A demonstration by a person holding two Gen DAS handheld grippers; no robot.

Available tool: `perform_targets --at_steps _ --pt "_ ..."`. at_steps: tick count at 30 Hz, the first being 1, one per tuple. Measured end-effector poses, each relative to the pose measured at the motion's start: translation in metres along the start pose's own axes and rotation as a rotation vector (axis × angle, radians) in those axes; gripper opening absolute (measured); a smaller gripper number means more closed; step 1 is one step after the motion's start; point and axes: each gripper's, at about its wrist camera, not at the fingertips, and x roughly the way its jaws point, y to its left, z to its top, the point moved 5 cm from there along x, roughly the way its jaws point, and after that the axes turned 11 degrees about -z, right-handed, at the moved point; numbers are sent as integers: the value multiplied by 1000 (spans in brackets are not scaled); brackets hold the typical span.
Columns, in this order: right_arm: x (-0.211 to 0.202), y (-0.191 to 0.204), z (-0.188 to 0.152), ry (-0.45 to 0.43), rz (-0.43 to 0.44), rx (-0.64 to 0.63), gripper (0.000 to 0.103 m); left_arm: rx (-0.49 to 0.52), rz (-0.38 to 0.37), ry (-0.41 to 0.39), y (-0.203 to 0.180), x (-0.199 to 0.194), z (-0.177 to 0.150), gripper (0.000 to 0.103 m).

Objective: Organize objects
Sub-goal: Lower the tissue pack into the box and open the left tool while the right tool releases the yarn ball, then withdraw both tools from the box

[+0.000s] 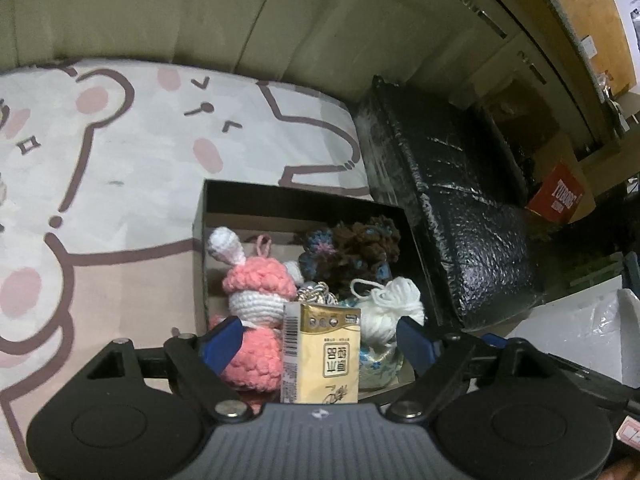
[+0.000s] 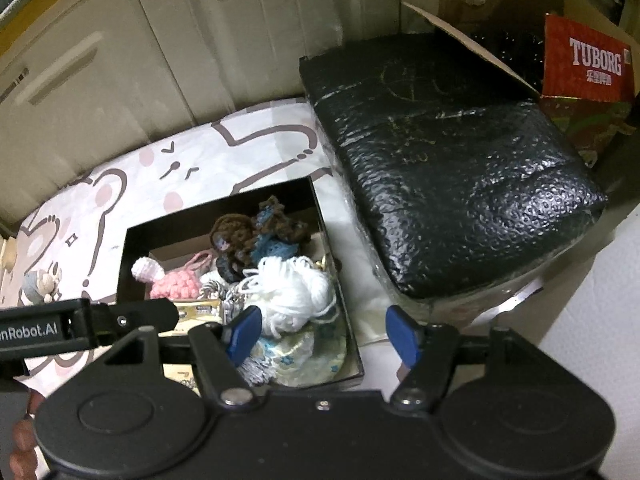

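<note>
A black open box (image 1: 280, 194) sits on the bear-print sheet and holds soft things. Inside are a pink and white crochet bunny (image 1: 256, 280), a brown and blue yarn doll (image 1: 352, 248), a ball of white yarn (image 1: 394, 304) and a floral pouch (image 1: 376, 364). A gold pack (image 1: 320, 352) stands upright at the box's near side, between the blue pads of my left gripper (image 1: 319, 343). The pads stand apart from it, so that gripper is open. My right gripper (image 2: 323, 336) hangs open over the box's right wall (image 2: 344, 300), above the floral pouch (image 2: 304, 356) and beside the white yarn (image 2: 288, 288).
A big black plastic-wrapped bundle (image 2: 452, 168) lies right of the box. A red Tuborg carton (image 2: 588, 60) stands behind it. Pale cabinet doors (image 2: 260, 40) close off the back. A small toy (image 2: 40, 284) lies on the bear-print sheet (image 1: 120, 152) at the left. White foam (image 1: 580, 340) is at the right.
</note>
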Motion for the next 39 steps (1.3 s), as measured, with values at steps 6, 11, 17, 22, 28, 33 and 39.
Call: perform_targets --at_steps 6,11,17,22,28,33,39 --pt "-11 -1 1 -19 4 25 70 24 33 -21 5 -17 0 84" --pt "-20 1 1 -32 -10 34 72 53 75 -29 10 -31 0 84" --pt "-32 2 2 -55 -21 62 73 97 137 -42 17 -45 0 87" --pt "-43 4 2 -80 -17 70 77 128 181 -62 21 -56 1 93" --pt "-53 8 1 -106 -33 46 82 147 220 -88 27 -68 3 103" --pt "-58 9 0 -122 -40 43 96 154 243 -99 32 -77 4 103" --pt "-59 13 -3 -140 -45 39 103 170 274 -103 45 -85 5 103"
